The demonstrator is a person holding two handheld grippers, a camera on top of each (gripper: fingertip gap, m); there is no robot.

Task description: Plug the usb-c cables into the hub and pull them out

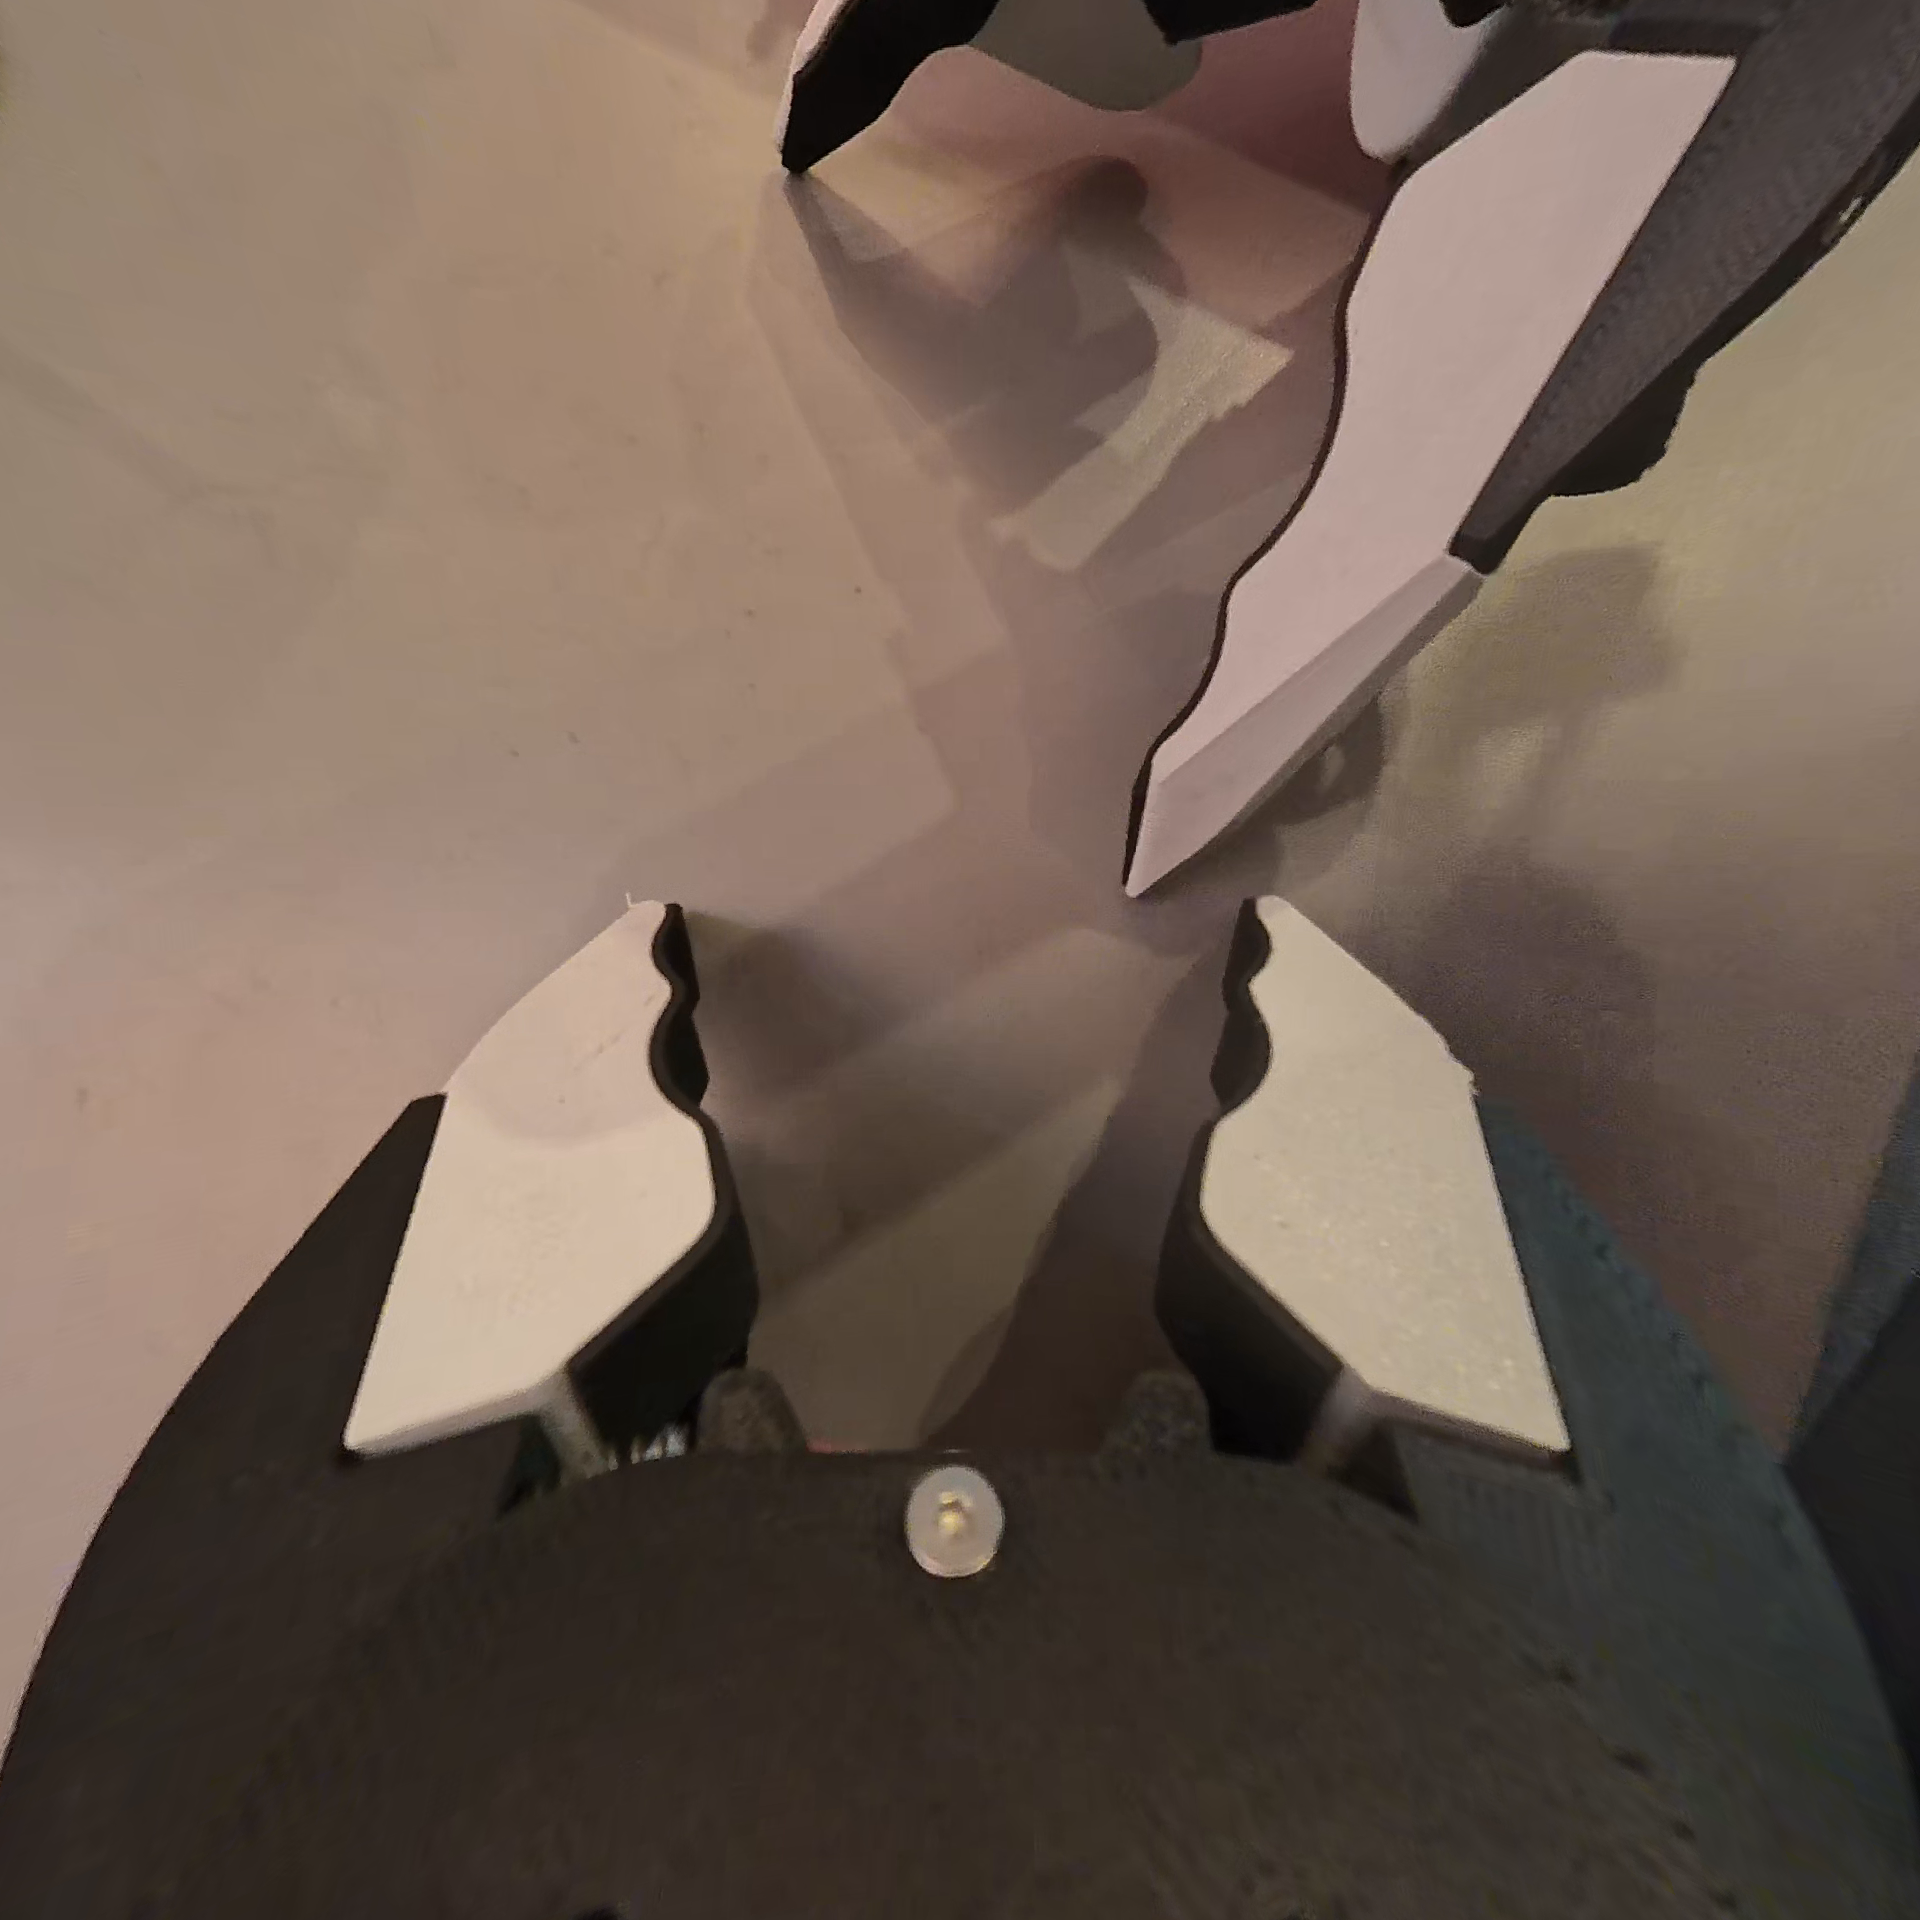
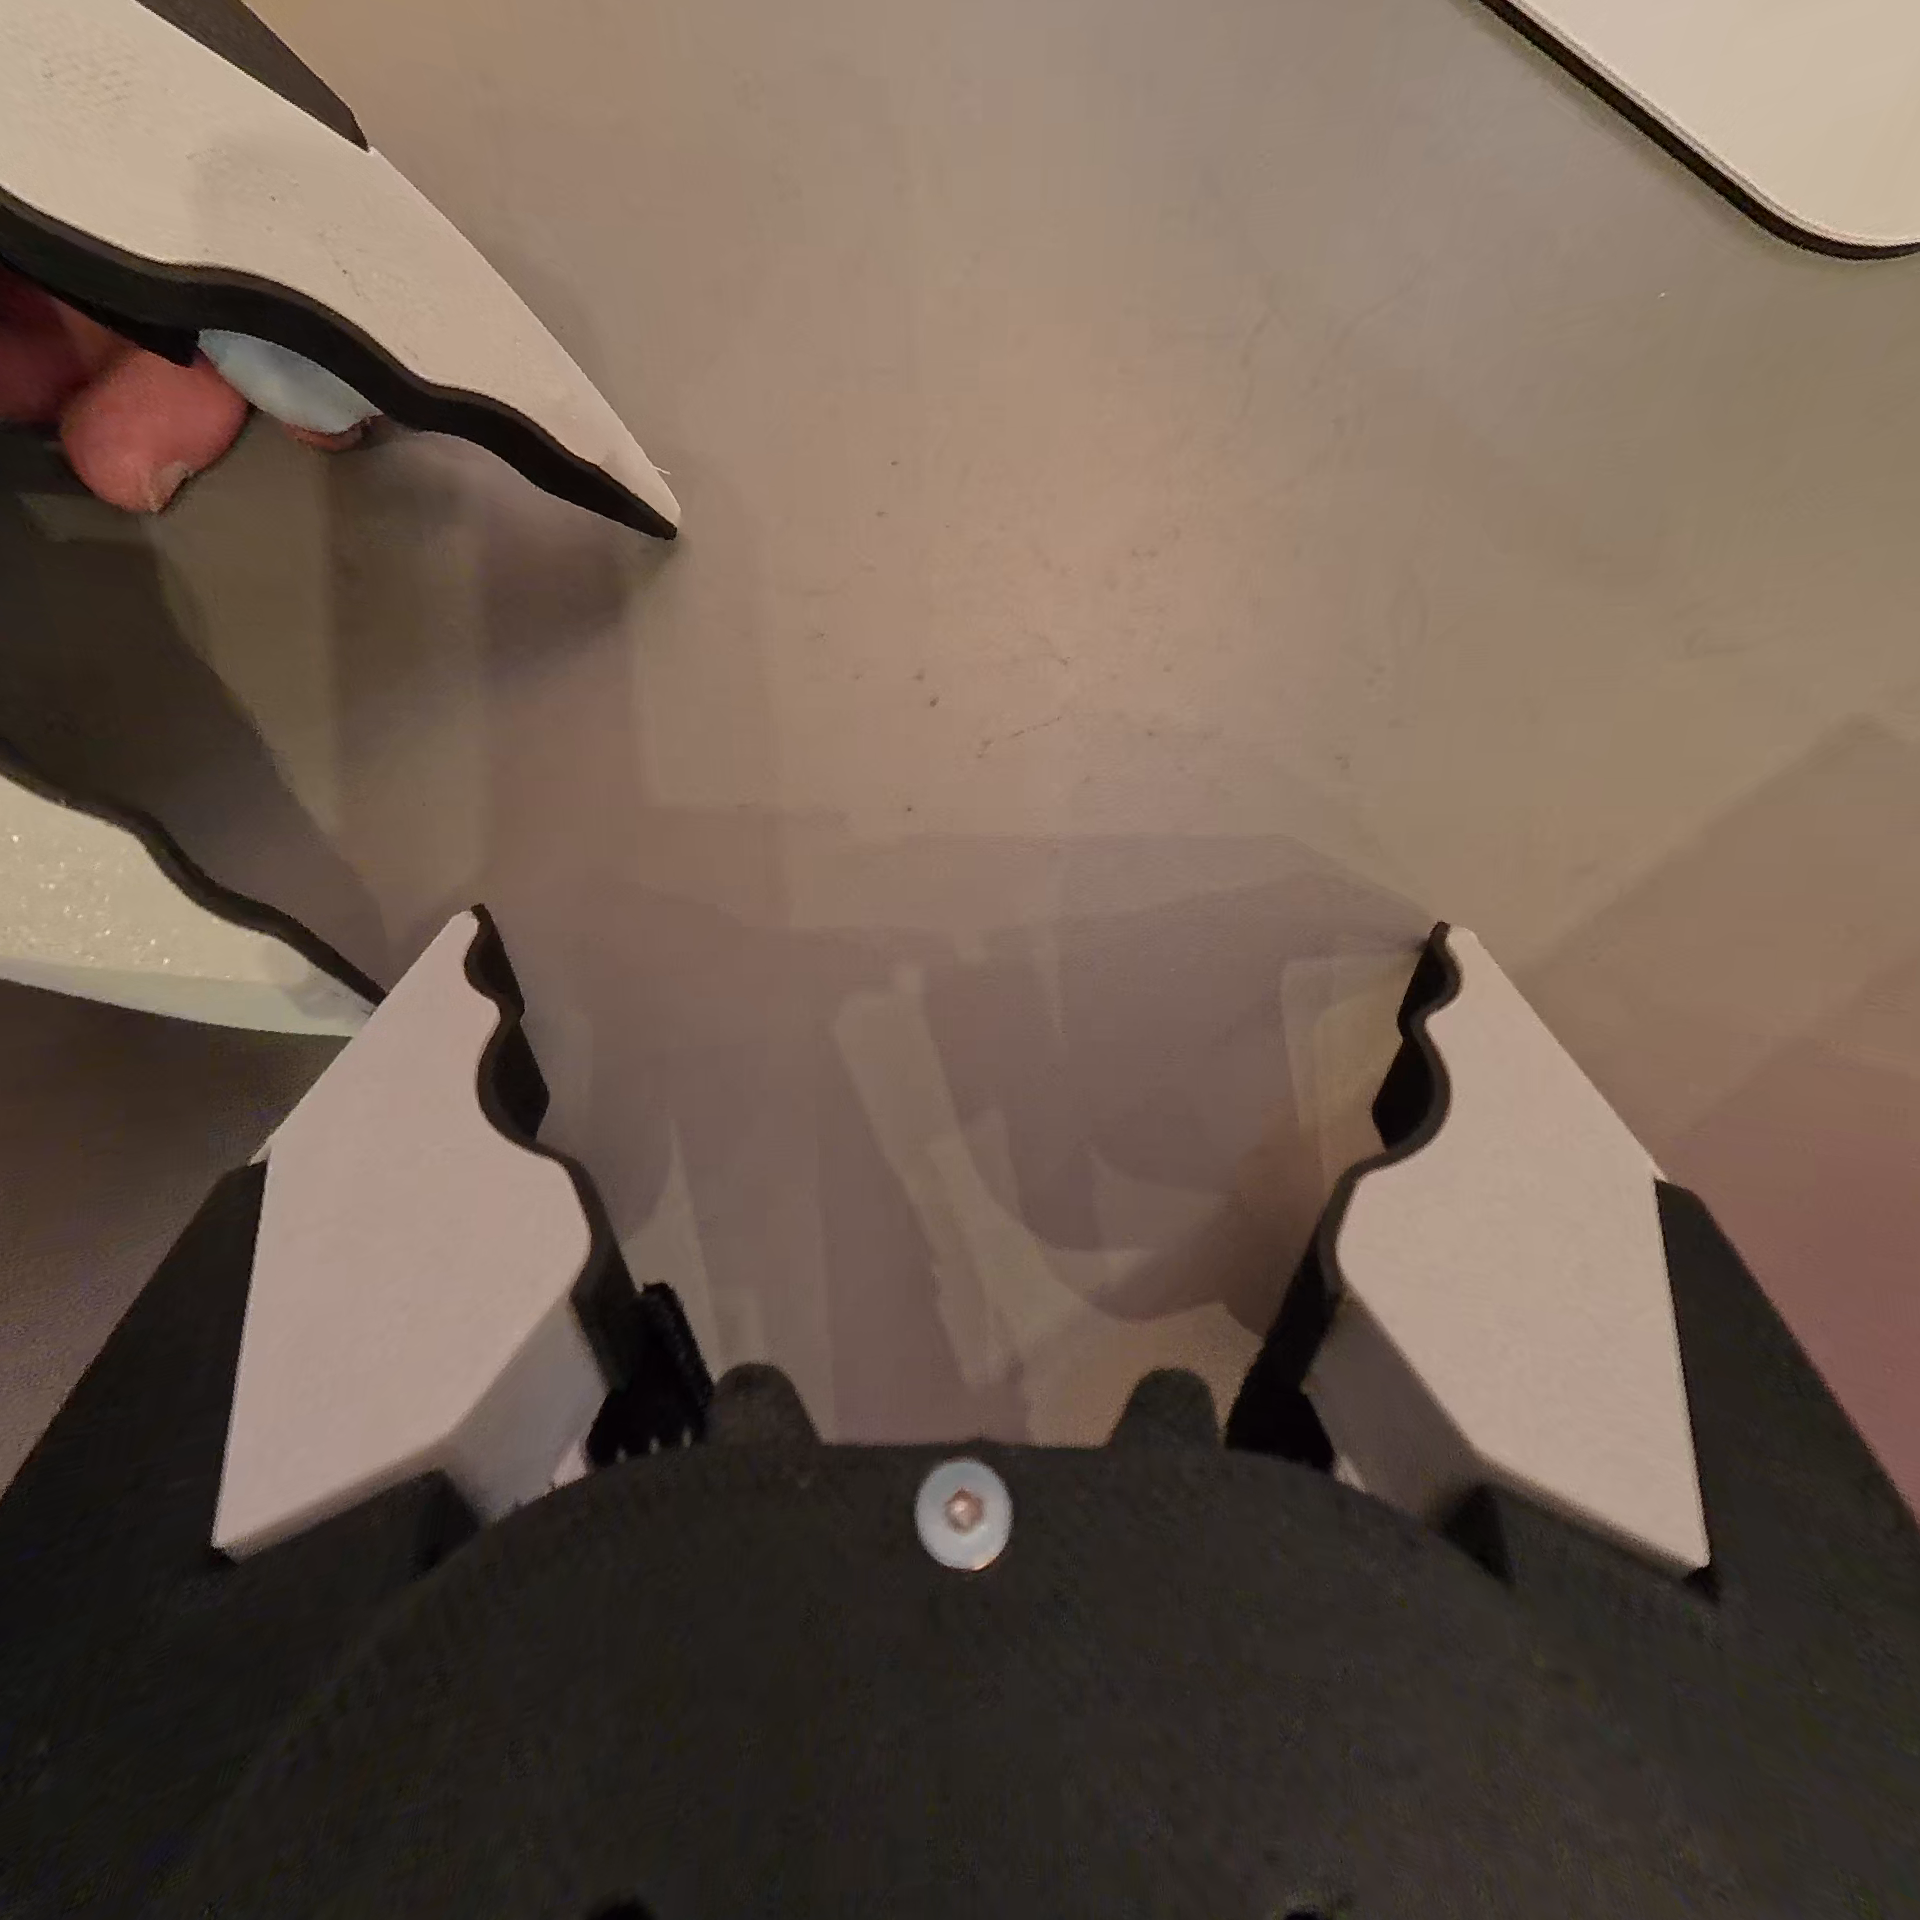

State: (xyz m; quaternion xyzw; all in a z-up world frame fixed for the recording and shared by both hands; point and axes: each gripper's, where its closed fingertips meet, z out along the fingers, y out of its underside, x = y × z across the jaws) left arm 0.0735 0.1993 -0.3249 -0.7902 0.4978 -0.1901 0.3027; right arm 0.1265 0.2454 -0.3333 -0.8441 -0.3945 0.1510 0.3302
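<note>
Left gripper (image 1: 961, 914) and right gripper (image 2: 956, 930) both gape wide, empty, over the bare table (image 2: 1039, 520). No usb-c cables or hub in view. Cables likely light, floppy; best pinch at the stiff plug housing.

Grippers: two, both with fingers spread and nothing between them, the left gripper (image 1: 961, 909) near and the right gripper (image 2: 956, 925) just beside it.
Fingers per gripper: two, white with black wavy pads.
Person's fingertips (image 2: 145, 436): two, far left.
White slab (image 2: 1766, 104): one, far right corner.
Table (image 2: 1039, 520): one.
</note>
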